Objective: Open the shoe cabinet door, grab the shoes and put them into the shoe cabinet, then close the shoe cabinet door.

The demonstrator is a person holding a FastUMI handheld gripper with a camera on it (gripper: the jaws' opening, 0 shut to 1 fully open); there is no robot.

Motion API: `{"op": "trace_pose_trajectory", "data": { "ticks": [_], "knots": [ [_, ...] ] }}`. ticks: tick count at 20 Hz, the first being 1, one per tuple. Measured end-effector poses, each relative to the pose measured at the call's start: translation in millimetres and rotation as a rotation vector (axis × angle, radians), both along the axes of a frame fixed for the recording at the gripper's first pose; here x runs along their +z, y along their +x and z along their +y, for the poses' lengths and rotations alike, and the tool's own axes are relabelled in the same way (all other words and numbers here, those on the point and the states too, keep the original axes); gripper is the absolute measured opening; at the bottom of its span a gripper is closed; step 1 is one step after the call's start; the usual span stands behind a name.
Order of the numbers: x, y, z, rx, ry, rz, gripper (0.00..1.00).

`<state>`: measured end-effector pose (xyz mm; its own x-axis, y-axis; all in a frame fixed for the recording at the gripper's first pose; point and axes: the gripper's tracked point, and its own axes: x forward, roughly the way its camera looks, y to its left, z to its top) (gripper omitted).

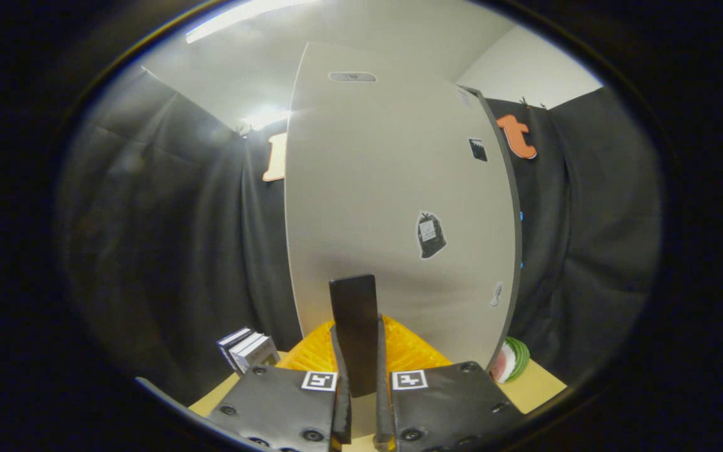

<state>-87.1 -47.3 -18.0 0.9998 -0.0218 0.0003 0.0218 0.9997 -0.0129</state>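
A: Gripper view showed the shoe cabinet door (393, 207) filling the space ahead, pale, flat-faced, with small stickers on it. Was it open?

B: I could not tell; only its face and right edge showed, and no interior. Below it lay a yellow ribbed thing (408, 348), perhaps a shoe or a mat, on the tan table (537, 389).

A: And the gripper (359, 376)?

B: Clenched. Both fingers pressed a dark flat strip (354, 314) standing upright between them, just before the door. I judged it the door's handle, so the step was working the door.

A: The next move?

B: A steady swing on that grip, without slipping. A small box (247, 350) stood left, a striped round object (512, 359) right.
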Motion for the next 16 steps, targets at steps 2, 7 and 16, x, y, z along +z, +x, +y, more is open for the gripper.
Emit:
{"op": "trace_pose_trajectory", "data": {
  "ticks": [2, 7, 16],
  "knots": [
    [2, -9, -7, 0.004, -0.006, -0.002, 0.17],
    [5, -33, -25, 0.01, -0.011, 0.002, 0.17],
    [8, -83, -80, -0.081, -0.013, 0.007, 0.16]
  ]
}}
